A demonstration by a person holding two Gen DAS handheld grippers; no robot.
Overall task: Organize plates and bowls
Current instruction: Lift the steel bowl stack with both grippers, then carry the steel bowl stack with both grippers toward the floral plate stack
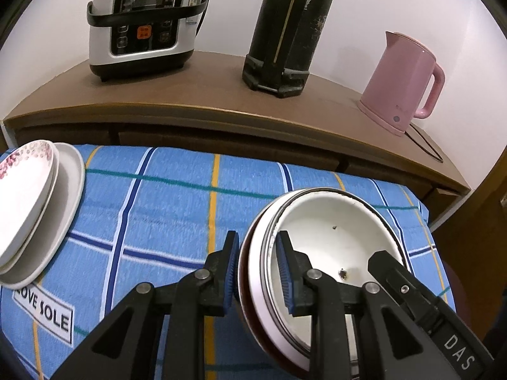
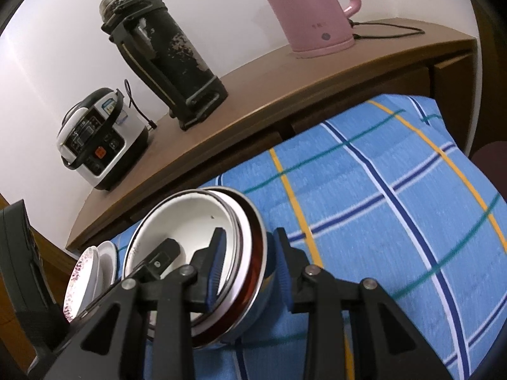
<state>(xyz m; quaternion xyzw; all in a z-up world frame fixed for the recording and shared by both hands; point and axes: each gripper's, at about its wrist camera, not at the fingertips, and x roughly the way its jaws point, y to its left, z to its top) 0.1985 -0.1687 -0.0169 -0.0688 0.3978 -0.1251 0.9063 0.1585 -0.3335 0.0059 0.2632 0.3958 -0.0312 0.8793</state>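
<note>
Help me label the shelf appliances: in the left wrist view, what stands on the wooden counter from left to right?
Rice cooker → black thermos → pink kettle.

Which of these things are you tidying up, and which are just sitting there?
Part of the job:
- stack of bowls, held at opposite rims by the left gripper and right gripper
- stack of plates on the blue checked cloth

Just sitting there, on the wooden counter:
- rice cooker
- black thermos
- pink kettle
</note>
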